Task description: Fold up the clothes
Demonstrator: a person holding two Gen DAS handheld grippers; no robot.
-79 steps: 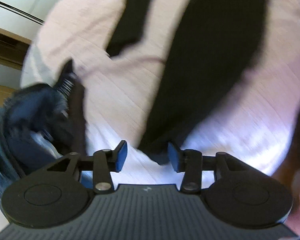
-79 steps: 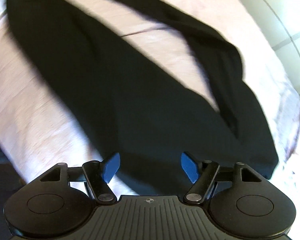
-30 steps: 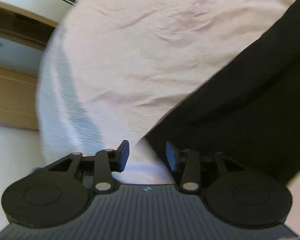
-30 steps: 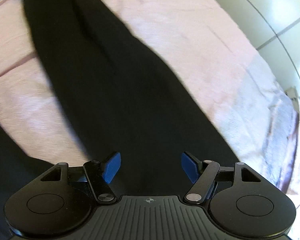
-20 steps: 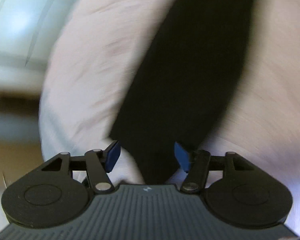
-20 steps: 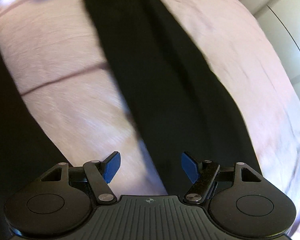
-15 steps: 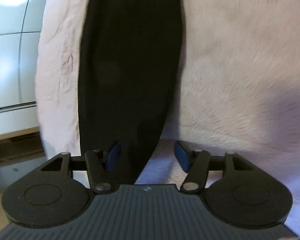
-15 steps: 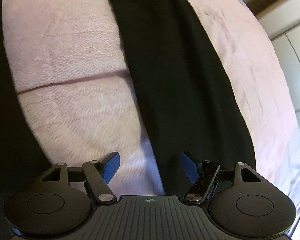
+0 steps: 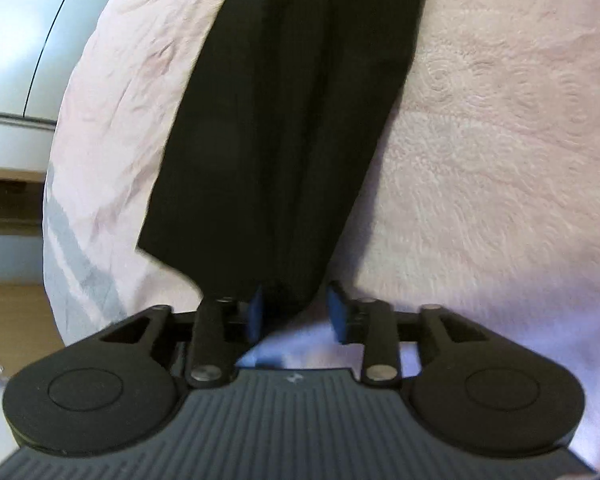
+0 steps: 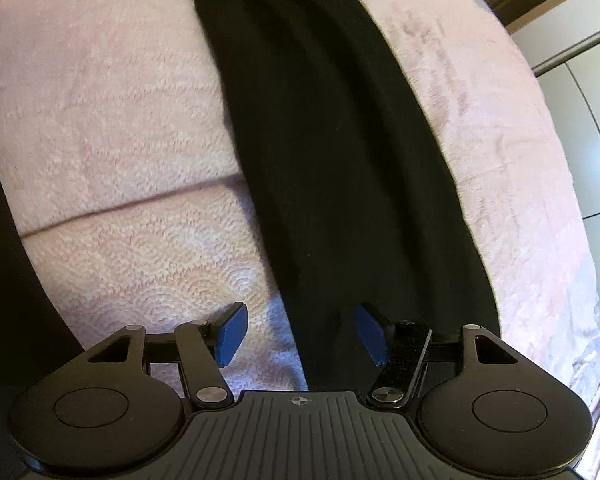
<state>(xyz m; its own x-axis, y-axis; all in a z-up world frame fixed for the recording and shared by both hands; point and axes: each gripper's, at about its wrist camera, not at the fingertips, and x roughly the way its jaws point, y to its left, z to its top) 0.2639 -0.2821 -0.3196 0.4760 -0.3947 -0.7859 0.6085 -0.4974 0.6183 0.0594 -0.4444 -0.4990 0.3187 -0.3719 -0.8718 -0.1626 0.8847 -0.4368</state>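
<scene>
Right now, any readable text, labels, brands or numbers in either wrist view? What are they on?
No readable words or numbers in either view.
Left claw body: small pale emblem, no letters legible.
Right claw body: small crosshair mark, no text.
Black garment: no label visible.
Pink bedspread: embossed swirls only.

The carrying surface is a bed covered with a pale pink quilted bedspread [image 9: 500, 168], stitched in a scalloped wave pattern, with creases toward its outer edges. A straight seam or fold line [image 10: 132, 204] crosses the spread ahead and left of the right-hand jaws. Directly on the spread lies a long black ribbed-knit garment [image 9: 284, 128], flat and running lengthwise away from both sets of jaws. In the left wrist view its narrow end reaches in between the jaws. In the right wrist view a black strip [image 10: 340, 160] passes between the jaws, nearer the right-hand one.
</scene>
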